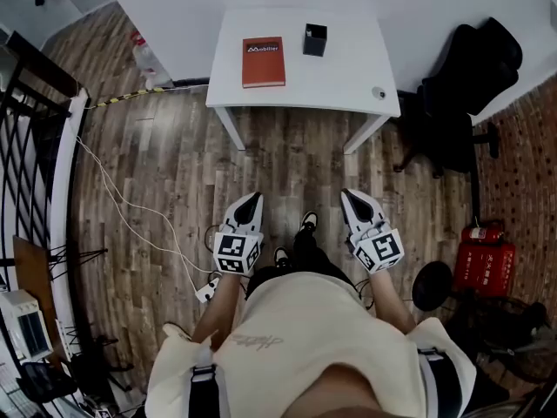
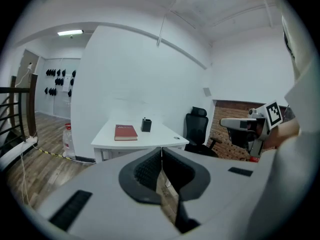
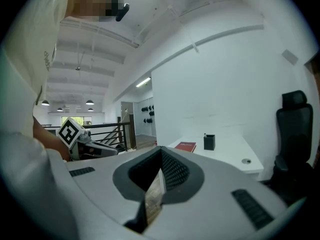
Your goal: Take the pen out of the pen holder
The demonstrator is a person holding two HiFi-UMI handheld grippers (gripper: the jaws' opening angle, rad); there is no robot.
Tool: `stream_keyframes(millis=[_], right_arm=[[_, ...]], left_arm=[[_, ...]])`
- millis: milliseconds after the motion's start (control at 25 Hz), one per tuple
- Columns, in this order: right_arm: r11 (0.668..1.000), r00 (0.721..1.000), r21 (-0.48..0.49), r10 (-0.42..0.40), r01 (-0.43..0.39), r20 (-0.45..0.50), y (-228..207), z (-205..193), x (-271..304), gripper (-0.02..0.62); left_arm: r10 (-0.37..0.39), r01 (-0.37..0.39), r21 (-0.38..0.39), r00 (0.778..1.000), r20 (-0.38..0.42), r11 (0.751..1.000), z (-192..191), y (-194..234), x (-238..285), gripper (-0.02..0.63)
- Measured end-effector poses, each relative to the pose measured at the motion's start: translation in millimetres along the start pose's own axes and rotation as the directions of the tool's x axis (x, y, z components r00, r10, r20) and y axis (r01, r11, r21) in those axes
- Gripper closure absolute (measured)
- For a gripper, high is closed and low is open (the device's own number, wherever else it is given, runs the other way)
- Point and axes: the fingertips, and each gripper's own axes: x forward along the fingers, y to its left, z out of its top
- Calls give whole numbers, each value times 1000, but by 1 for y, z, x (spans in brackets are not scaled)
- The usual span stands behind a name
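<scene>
A black pen holder [image 1: 315, 39] stands near the back of a white table [image 1: 348, 77], to the right of a red book [image 1: 263, 62]. From the left gripper view the pen holder [image 2: 146, 125] shows a thin pen tip [image 2: 144, 118] poking above its rim; the right gripper view shows the pen holder [image 3: 209, 142] the same way. My left gripper [image 1: 252, 197] and right gripper [image 1: 345, 193] are held side by side over the wooden floor, well short of the table. Both point toward it. The left gripper [image 2: 161, 149] and the right gripper [image 3: 161, 150] are shut with nothing between the jaws.
A small round fitting [image 1: 378, 93] sits at the table's right front corner. A black office chair [image 1: 461, 85] stands right of the table. Red fire extinguishers [image 1: 484, 255] stand on the floor at right. White cables [image 1: 130, 207] and a black railing [image 1: 35, 146] lie to the left.
</scene>
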Motion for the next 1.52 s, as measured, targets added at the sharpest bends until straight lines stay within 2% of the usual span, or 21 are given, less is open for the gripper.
stream_keyframes(millis=[240, 480, 680, 880, 1120, 1240, 1360, 1520], right_arm=[[1000, 999, 2, 4, -4, 43, -52, 22, 35, 588], [999, 999, 8, 42, -42, -9, -111, 9, 58, 588], [995, 996, -18, 94, -94, 7, -135, 21, 85, 588], [995, 995, 32, 95, -95, -16, -146, 19, 94, 588], [997, 997, 36, 70, -68, -36, -164, 12, 120, 588], [999, 999, 31, 37, -36, -37, -175, 13, 129, 588], [999, 999, 35, -25, 26, -39, -195, 20, 140, 588], [997, 997, 24, -78, 78, -15, -207, 46, 169, 588]], left_arm=[[-10, 10, 30, 1000, -12, 999, 27, 2, 57, 586], [-67, 65, 119, 998, 12, 991, 69, -31, 122, 586], [-47, 49, 114, 999, -19, 992, 68, -30, 153, 586], [-41, 46, 91, 998, -53, 995, 68, -26, 169, 586], [-29, 34, 82, 998, -62, 996, 73, 5, 198, 586], [-21, 23, 47, 998, -55, 999, 73, 23, 217, 586], [-62, 63, 30, 998, -32, 998, 86, 34, 245, 586], [-136, 133, 83, 990, 30, 988, 126, 48, 277, 586]])
